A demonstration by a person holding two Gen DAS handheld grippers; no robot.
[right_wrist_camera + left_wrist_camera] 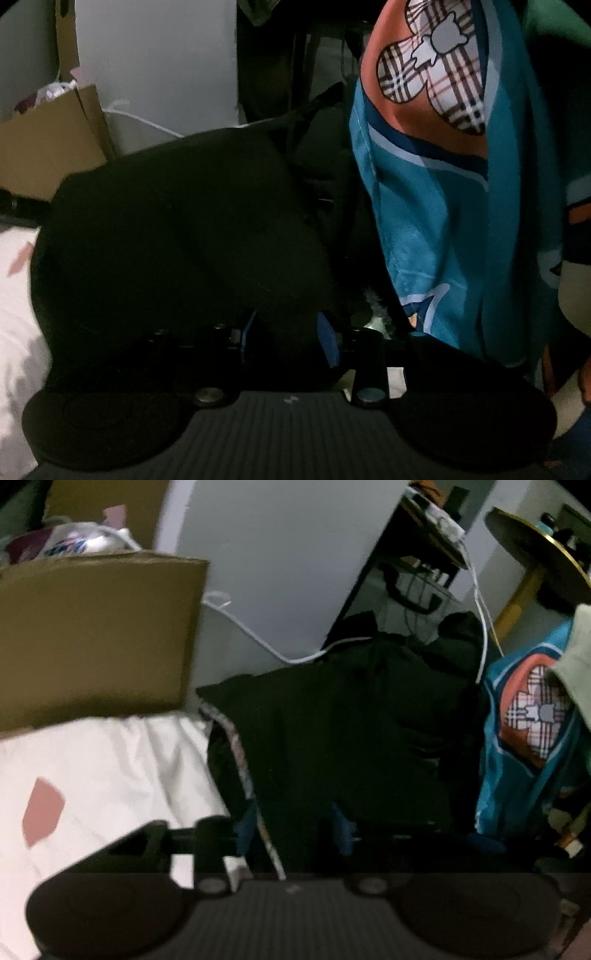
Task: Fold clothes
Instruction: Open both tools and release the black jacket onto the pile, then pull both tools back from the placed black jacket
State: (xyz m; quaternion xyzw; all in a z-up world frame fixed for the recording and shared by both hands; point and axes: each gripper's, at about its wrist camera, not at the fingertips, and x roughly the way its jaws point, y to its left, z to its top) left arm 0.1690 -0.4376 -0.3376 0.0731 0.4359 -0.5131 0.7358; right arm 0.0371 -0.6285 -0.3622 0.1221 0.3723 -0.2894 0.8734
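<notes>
A dark, nearly black garment [351, 731] lies bunched across the middle of the left wrist view, with a patterned trim [240, 760] along its left edge. My left gripper [293, 829] has its blue pads [341, 829] close together with the dark cloth between them. In the right wrist view the same dark garment [184, 229] fills the centre and left. My right gripper [288, 338] pinches its near edge between blue pads [328, 343]. Details of both grips are lost in the darkness.
A teal cloth with an orange and plaid print [517, 775] [443, 221] hangs at the right. White bedding with pink patches [110, 775] lies to the left, below a cardboard box [92, 638]. Behind are a white cable [258, 638], a black shelf [406, 572] and a gold-rimmed round table [535, 542].
</notes>
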